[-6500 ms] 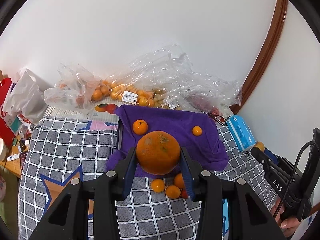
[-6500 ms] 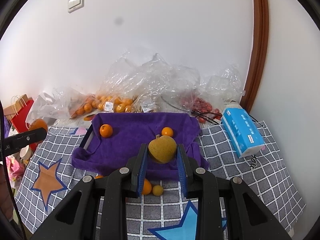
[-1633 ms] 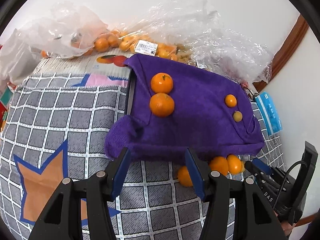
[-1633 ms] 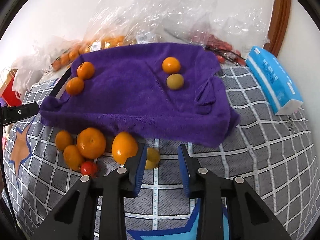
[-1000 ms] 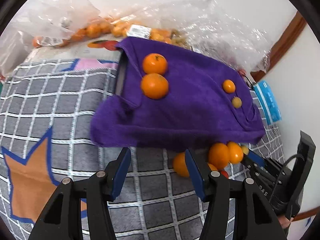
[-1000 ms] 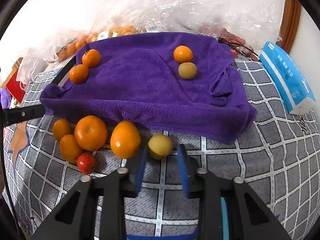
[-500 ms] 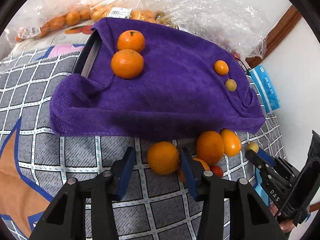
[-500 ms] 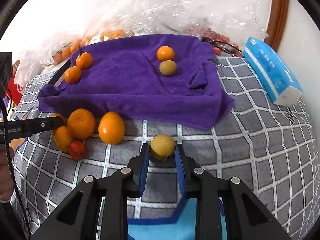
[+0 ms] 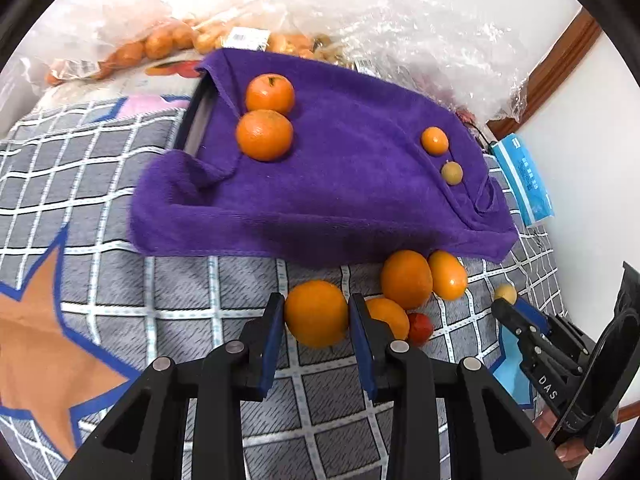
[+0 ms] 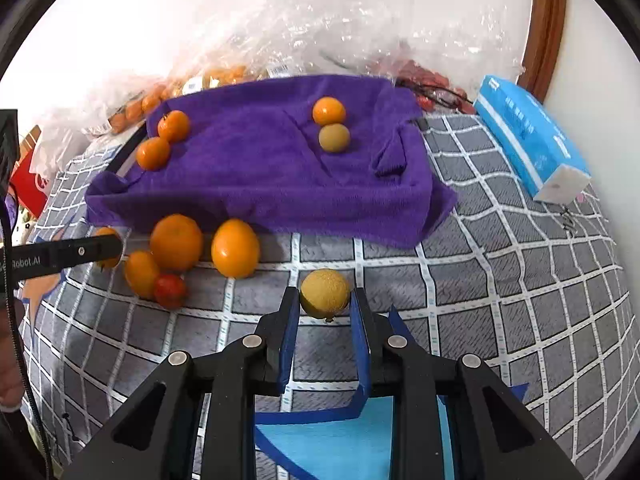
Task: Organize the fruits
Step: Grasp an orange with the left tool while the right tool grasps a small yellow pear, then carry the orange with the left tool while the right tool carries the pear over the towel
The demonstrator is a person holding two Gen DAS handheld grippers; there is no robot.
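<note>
My left gripper [image 9: 316, 316] is shut on an orange [image 9: 316, 312] just above the checked cloth, in front of the purple towel [image 9: 340, 184]. My right gripper [image 10: 325, 300] is shut on a small yellow-green fruit [image 10: 325, 293]; it also shows in the left wrist view [image 9: 505, 293]. On the towel lie two oranges at the left [image 9: 265, 134] [image 9: 270, 93] and a small orange [image 9: 434, 141] with a yellow-green fruit [image 9: 452, 173] at the right. Loose oranges [image 10: 176, 242] [image 10: 235, 247] and a small red fruit [image 10: 170, 290] lie in front of the towel.
Clear plastic bags [image 9: 384, 20] with more oranges lie behind the towel against the wall. A blue tissue pack [image 10: 528, 142] lies at the right. The checked grey cloth [image 10: 500, 280] with star patterns covers the table. A red bag [image 10: 28, 178] sits at the far left.
The left gripper has closed on the orange in front of the towel. The right gripper has kept its hold on the yellow-green fruit and barely moved.
</note>
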